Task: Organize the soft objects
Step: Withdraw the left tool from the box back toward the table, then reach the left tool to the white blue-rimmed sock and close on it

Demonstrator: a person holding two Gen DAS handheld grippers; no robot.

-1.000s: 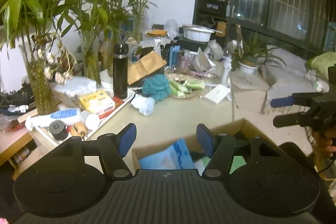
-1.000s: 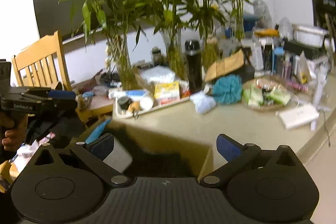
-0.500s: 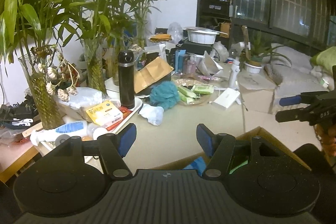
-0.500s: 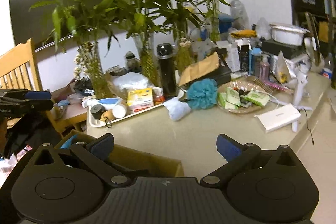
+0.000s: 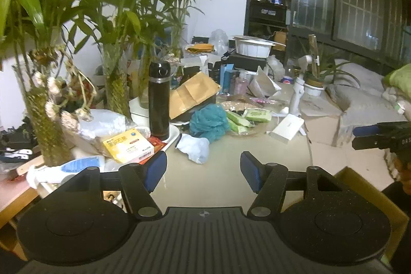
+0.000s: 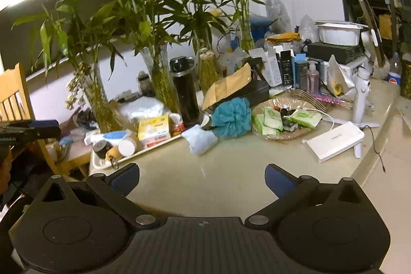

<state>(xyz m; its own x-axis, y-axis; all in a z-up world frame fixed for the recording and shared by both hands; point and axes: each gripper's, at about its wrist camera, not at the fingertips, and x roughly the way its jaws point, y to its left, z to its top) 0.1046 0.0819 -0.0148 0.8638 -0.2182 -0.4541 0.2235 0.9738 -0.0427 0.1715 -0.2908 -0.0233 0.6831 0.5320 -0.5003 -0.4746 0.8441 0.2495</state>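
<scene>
Both my claws are spread with nothing between the pads: left claw (image 5: 203, 172), right claw (image 6: 201, 179). Soft items sit mid-bench: teal bath pouf (image 6: 231, 117) touching the white cloth bundle (image 6: 200, 139) just in front of it. Readable text: Pepsi logo on the bottle (image 6: 394, 73) at far right; print on the yellow box (image 6: 153, 129) and white power bank (image 6: 335, 141) is too small to read. Bare bench (image 6: 231, 179) strip lies between the claws and the clutter; its right edge drops off beside the power bank.
</scene>
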